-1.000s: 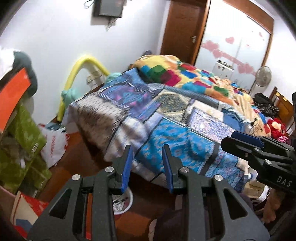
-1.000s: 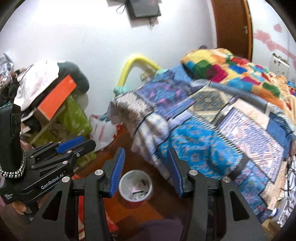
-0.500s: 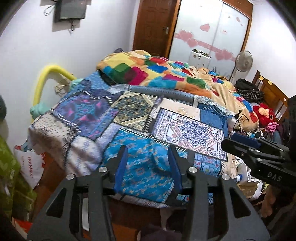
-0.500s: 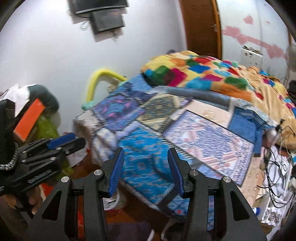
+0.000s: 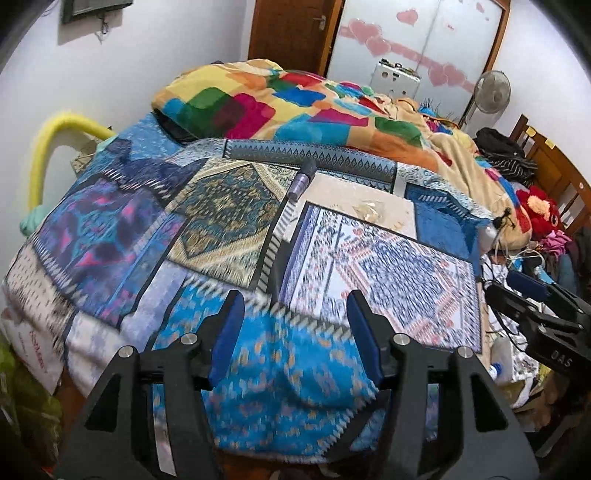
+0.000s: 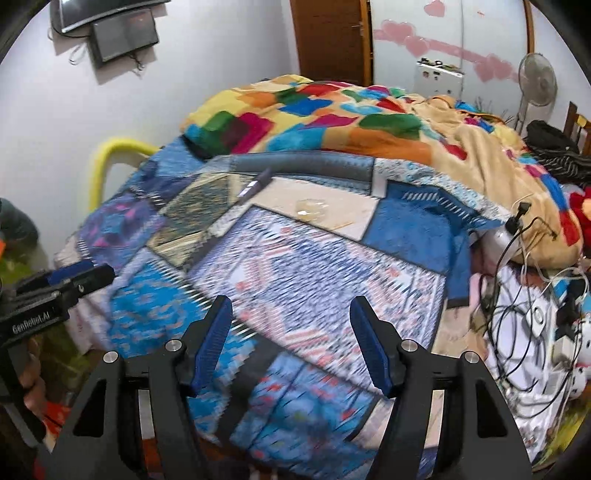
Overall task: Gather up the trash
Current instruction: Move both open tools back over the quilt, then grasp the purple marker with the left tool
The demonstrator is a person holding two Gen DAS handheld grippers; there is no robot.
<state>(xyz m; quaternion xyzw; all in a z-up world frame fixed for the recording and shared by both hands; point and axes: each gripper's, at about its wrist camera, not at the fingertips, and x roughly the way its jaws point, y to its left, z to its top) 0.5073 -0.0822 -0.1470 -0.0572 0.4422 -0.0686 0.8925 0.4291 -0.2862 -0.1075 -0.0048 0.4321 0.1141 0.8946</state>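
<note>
A crumpled clear plastic wrapper [image 5: 369,208] [image 6: 310,208] lies on a beige patch of the bed cover. A dark purple tube [image 5: 303,179] [image 6: 255,184] rests a little to its left. My left gripper [image 5: 295,332] hovers over the near edge of the bed, its jaws opening with nothing between them. My right gripper [image 6: 291,332] is also short of the wrapper, jaws opening and empty. Each gripper shows in the other's view: the right gripper [image 5: 532,295] at the right edge, the left gripper [image 6: 62,280] at the left edge, held by a hand [image 6: 33,384].
A patchwork cover [image 5: 229,206] spans the bed, with a bright blanket [image 5: 295,99] bunched behind it. Tangled cables and chargers [image 6: 524,302] lie on the right. A yellow foam bar [image 5: 55,133], fan [image 6: 537,79], red plush toy [image 5: 539,214] and wooden door [image 5: 291,29] surround the bed.
Both views swung from the floor beside the bed up over the bed top. The small bin on the floor has left view. Both pairs of jaws stand wider apart.
</note>
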